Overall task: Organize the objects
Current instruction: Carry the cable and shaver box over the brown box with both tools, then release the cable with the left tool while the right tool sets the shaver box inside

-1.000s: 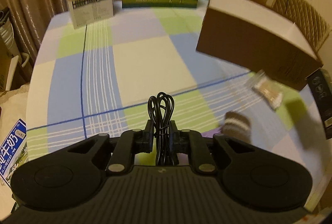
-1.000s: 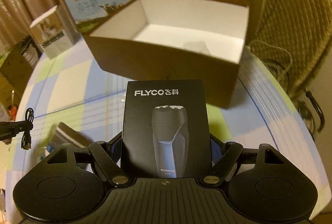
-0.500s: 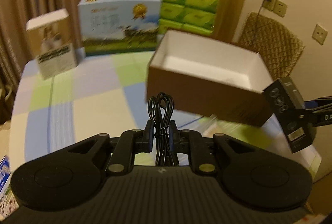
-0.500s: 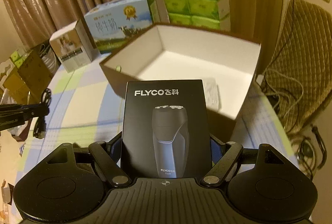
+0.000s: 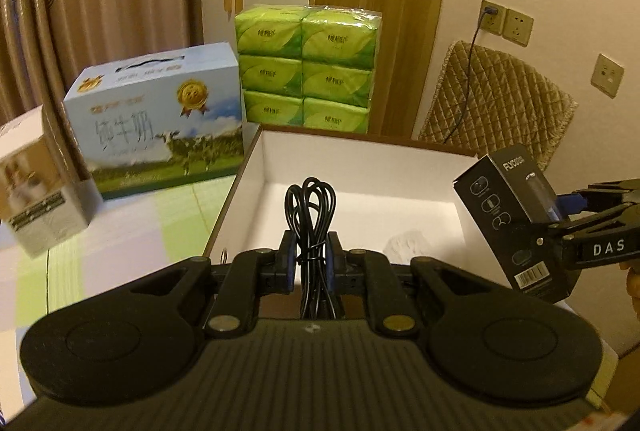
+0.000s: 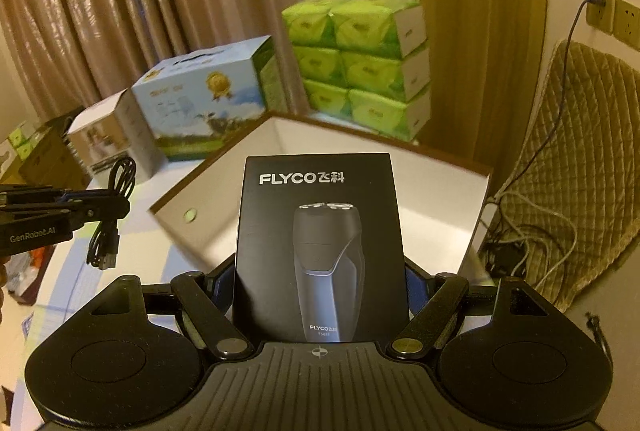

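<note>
Left wrist view: the left gripper [image 5: 311, 259] is clamped on a bundled black cable [image 5: 311, 227], loops standing up between the fingers. A second ago this view looked down on the checked tablecloth with the cardboard box [image 5: 360, 171] off to the right; now the open box sits straight ahead and just below the fingers, its white floor showing. A pale crumpled item [image 5: 406, 241] lies inside; what it is cannot be told. The right gripper [image 5: 576, 227] comes in from the right, carrying the black shaver box [image 5: 508, 215] above the box's right wall. Milk carton [image 5: 160, 123] and green tissue packs [image 5: 308, 67] stand behind.

Right wrist view: the right gripper [image 6: 322, 295] grips the shaver box [image 6: 320, 247] by its sides, upright, front face to the camera. The cardboard box [image 6: 208, 199] has drawn closer, rim now just beyond the shaver box. The left gripper [image 6: 96, 209] with the cable [image 6: 114, 215] hangs beside the box's left wall.

Judgement: both loads have been carried to the box; lowering and releasing remain.
</note>
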The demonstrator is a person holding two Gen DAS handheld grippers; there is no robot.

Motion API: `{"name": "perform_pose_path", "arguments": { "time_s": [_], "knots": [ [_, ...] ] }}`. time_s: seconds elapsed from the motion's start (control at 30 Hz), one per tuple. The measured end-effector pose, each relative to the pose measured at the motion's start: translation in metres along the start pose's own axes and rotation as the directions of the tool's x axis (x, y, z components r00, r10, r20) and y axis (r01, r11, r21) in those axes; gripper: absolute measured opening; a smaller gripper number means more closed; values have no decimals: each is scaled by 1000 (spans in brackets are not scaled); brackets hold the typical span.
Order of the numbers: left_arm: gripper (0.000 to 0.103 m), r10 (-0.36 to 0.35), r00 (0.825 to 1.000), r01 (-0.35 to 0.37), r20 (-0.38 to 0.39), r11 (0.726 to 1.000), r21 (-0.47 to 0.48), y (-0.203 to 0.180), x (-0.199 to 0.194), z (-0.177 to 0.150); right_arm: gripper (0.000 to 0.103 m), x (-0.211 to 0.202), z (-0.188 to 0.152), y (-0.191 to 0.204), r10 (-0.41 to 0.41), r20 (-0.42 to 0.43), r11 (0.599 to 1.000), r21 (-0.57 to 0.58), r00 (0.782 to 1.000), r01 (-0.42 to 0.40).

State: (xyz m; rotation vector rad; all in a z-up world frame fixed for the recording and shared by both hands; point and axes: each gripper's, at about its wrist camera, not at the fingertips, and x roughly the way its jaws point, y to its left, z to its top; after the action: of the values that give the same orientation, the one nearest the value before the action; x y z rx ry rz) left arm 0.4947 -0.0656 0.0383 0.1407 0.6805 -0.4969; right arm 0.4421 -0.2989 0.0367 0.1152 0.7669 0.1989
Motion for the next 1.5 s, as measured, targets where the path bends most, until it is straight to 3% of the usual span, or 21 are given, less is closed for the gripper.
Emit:
{"name": "perform_pose_path", "arguments": {
  "time_s": [0.23, 0.5, 0.87, 1.17, 1.3, 1.5],
  "knots": [
    [11, 19, 999, -19, -47, 1000, 6, -3, 50, 26, 76, 38, 30, -31, -43, -21, 999, -17, 999, 43],
    [11, 39, 993, -38, -109, 999, 7, 0, 97, 30, 76, 86, 44, -62, -93, -95, 996, -18, 991, 92],
    [11, 47, 984, -47, -170, 999, 3, 4, 133, 24, 76, 140, 46, -66, -145, -153, 984, -127, 978, 126],
    [11, 54, 979, -57, -197, 998, -10, 11, 151, 25, 76, 163, 50, -72, -173, -141, 976, -160, 975, 150],
    [10, 54, 975, -58, -217, 998, -14, 13, 160, 24, 76, 165, 50, -76, -168, -100, 976, -158, 981, 151],
    [7, 50, 970, -56, -239, 998, -16, 14, 170, 22, 76, 163, 55, -83, -146, -109, 982, -137, 983, 130]
  ]
}}
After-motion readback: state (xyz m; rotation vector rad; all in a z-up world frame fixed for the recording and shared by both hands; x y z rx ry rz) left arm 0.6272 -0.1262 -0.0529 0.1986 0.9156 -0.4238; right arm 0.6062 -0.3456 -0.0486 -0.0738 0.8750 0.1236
